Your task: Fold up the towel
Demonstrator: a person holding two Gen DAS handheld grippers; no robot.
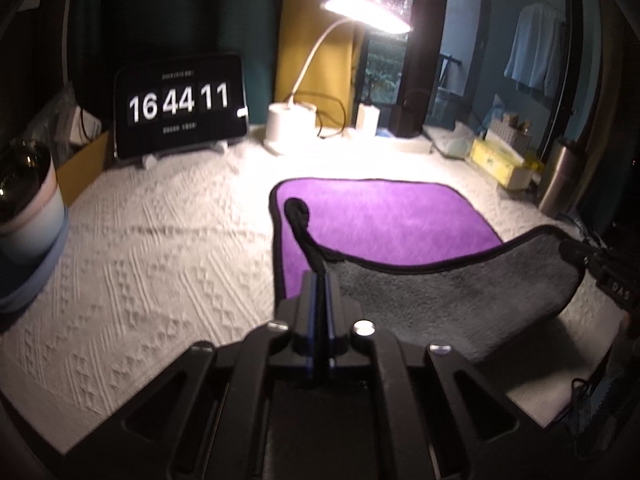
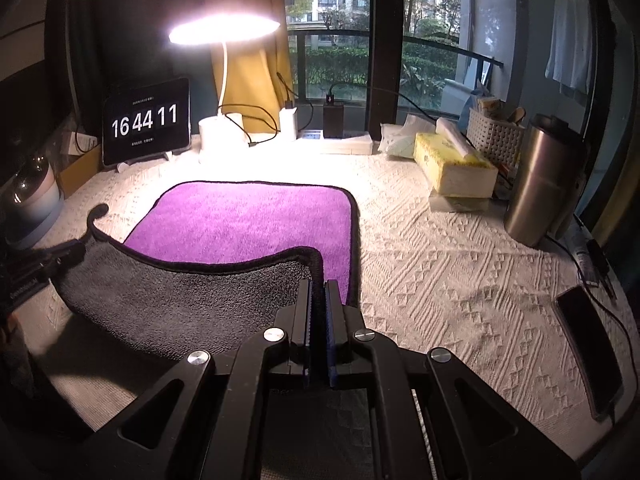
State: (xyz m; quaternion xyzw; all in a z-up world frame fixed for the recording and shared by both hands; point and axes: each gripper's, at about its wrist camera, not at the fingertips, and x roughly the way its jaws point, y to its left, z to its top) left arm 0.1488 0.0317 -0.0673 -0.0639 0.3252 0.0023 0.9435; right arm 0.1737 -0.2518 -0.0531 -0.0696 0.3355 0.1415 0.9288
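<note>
A towel, purple (image 1: 384,216) on top and grey underneath, with black trim, lies on a white textured cloth. Its near edge is lifted and turned over, showing the grey side (image 1: 452,300). My left gripper (image 1: 319,280) is shut on the towel's near left corner. My right gripper (image 2: 318,286) is shut on the near right corner. The towel also shows in the right wrist view (image 2: 248,220), grey side (image 2: 192,300) sagging between the two grippers. The far half lies flat.
A tablet clock (image 1: 180,108) and a lit desk lamp (image 1: 292,120) stand at the back. A pale pot (image 1: 28,200) is at the left. A tissue box (image 2: 452,168), a white basket (image 2: 494,136), a steel tumbler (image 2: 540,180) and a phone (image 2: 588,344) are at the right.
</note>
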